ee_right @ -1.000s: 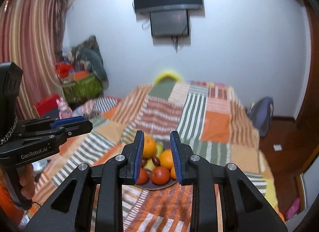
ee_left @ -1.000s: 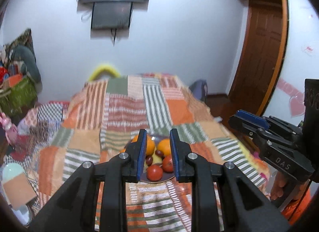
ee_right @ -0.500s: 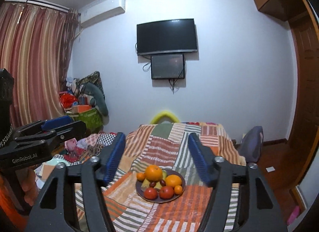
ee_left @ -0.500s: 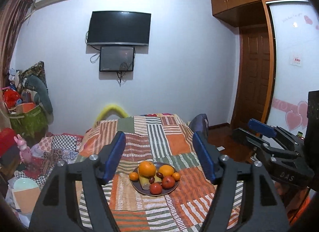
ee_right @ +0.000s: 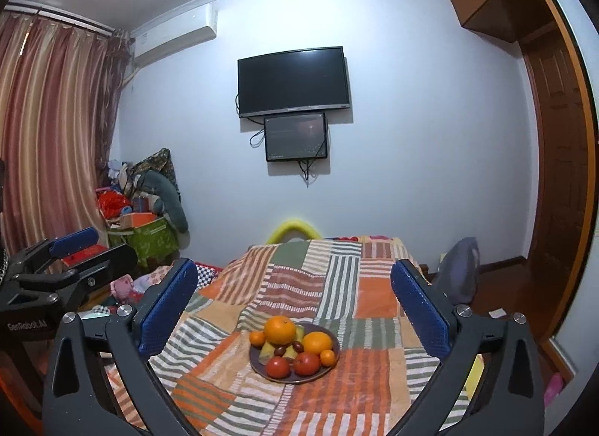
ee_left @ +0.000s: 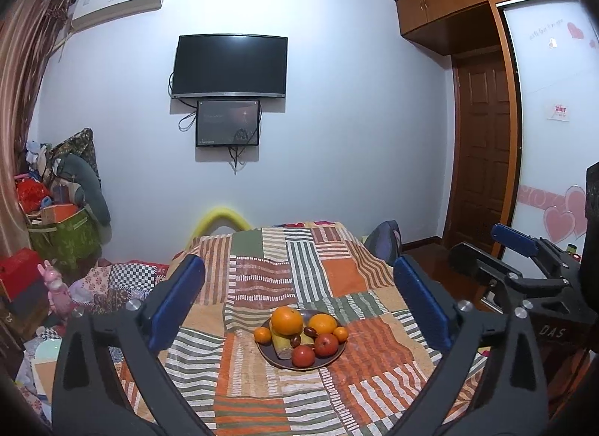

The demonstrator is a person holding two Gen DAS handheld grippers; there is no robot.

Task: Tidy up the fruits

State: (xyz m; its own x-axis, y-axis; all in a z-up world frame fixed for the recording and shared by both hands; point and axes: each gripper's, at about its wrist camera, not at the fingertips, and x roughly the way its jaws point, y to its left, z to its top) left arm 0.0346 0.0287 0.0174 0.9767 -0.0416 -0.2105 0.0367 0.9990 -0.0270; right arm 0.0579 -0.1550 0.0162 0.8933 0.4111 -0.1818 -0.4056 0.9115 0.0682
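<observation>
A dark round plate (ee_left: 275, 361) (ee_right: 258, 368) sits on a patchwork bedspread. It holds two large oranges (ee_left: 286, 320) (ee_right: 280, 330), small tangerines, two red tomatoes (ee_left: 303, 356) (ee_right: 277, 366), dark dates and yellow pieces. My left gripper (ee_left: 299, 305) is wide open and empty, well back from the plate and above it. My right gripper (ee_right: 294, 305) is also wide open and empty, at a like distance. Each gripper shows at the edge of the other's view.
The bed with the striped patchwork cover (ee_left: 337, 278) (ee_right: 374, 297) fills the middle. Bags and toys (ee_left: 63, 218) pile up at the left wall. A wooden door (ee_left: 483, 159) and wardrobe stand at the right. A TV (ee_left: 230, 67) hangs on the far wall.
Both grippers have opened from nearly shut to wide open. Both have tilted up and pulled back, so the plate now looks smaller and farther off.
</observation>
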